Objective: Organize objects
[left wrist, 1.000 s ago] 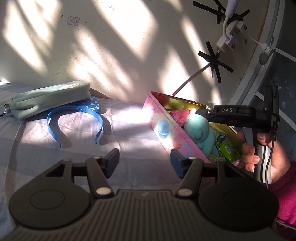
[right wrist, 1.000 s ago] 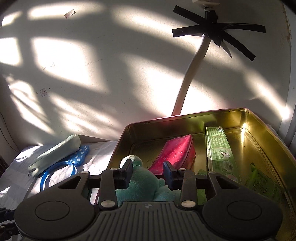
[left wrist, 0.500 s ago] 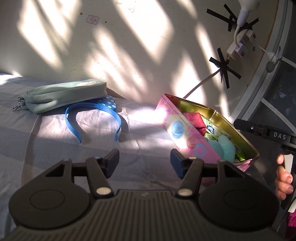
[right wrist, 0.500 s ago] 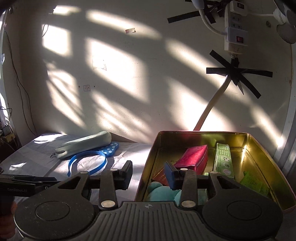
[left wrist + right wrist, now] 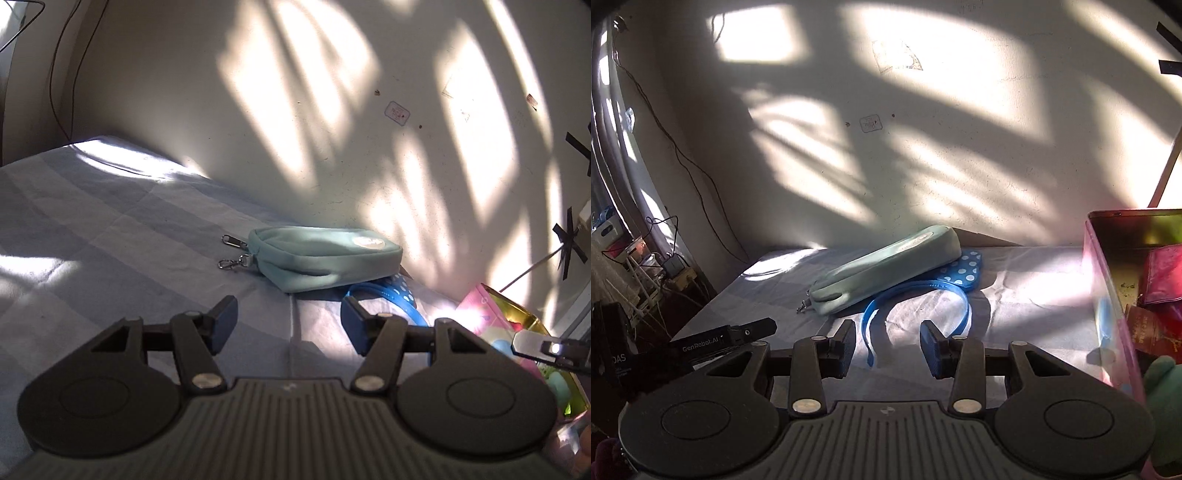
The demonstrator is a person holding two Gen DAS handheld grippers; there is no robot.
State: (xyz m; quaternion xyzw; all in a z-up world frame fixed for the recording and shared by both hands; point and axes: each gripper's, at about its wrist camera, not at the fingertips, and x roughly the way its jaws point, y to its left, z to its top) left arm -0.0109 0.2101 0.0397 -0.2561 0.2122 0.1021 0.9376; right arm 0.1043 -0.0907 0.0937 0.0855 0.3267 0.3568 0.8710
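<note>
A mint green pouch [image 5: 325, 260] lies on the striped bedsheet near the wall; it also shows in the right wrist view [image 5: 886, 271]. A blue headband [image 5: 916, 295] with a polka-dot bow [image 5: 962, 273] lies partly under the pouch, and shows in the left wrist view [image 5: 391, 299]. A pink tin box [image 5: 1108, 295] at the right holds a red pouch [image 5: 1163, 273] and a teal plush toy [image 5: 1163, 391]. My left gripper [image 5: 288, 325] is open and empty, short of the pouch. My right gripper [image 5: 888, 349] is open and empty, just short of the headband.
The wall stands close behind the objects. The pink tin [image 5: 491, 325] sits at the right edge of the left wrist view. The left gripper's body [image 5: 701, 345] shows at the lower left of the right wrist view. Cables and clutter [image 5: 646, 266] lie beyond the bed's left edge.
Both grippers have swung left, away from the tin and toward the pouch and headband. The right gripper's jaws have opened wider. The plush toy stays in the tin.
</note>
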